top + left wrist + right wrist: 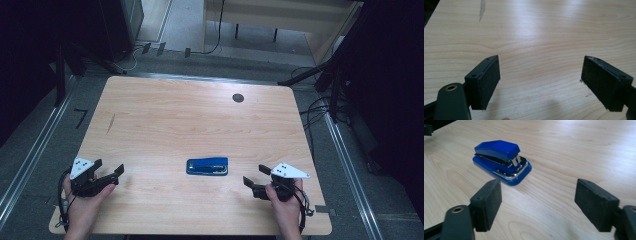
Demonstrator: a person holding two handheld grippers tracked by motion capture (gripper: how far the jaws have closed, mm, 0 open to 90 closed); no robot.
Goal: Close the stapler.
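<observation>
Blue plastic over bright metal, the stapler (207,166) lies flat on the wooden table (190,115), a little below the middle of the high view and right of centre; in the right gripper view it sits in the upper left (501,161), its chrome nose turned toward the camera. It looks small, stiff and fairly light, with a smooth glossy top that could slip under a pad, and a hinged upper arm that may give if pressed from above. The long flat sides of the base look like the surest place to pinch it, across its width rather than end to end. The right gripper (257,181), at the lower right of the high view just beside the stapler but apart from it, has its jaws spread wide with only bare wood between them. The left gripper (109,172), far off at the lower left, also stands wide open and holds nothing, its pads (489,82) over plain tabletop.
</observation>
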